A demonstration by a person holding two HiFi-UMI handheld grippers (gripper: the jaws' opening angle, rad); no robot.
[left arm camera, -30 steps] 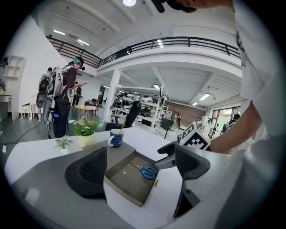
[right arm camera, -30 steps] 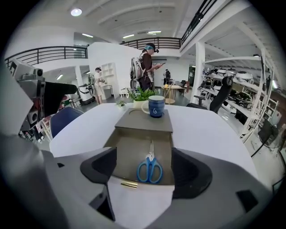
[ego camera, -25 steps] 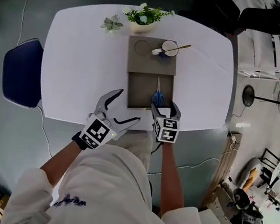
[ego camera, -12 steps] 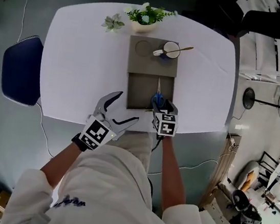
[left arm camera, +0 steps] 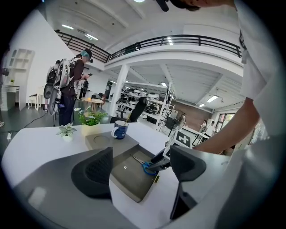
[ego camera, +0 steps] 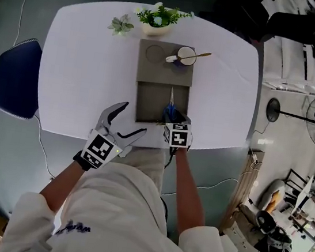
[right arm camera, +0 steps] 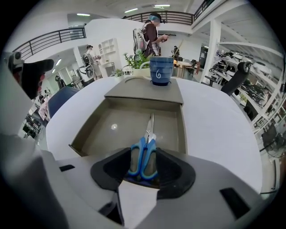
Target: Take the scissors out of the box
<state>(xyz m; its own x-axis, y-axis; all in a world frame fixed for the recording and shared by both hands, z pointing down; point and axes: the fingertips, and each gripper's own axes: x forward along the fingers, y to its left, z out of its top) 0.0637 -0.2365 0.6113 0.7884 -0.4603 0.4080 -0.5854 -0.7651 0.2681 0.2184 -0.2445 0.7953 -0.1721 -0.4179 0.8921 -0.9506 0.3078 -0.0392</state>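
lying flat in the open grey box, near its right wall, the scissors point their steel blades toward a blue mug on the box's raised flat part. the right gripper has just been closing, and its dark pads clasp the smooth blue plastic loops. the left gripper hangs spread and empty at the white table's near edge.

blue-handled scissors, closed, flat in the open grey box by its right wall
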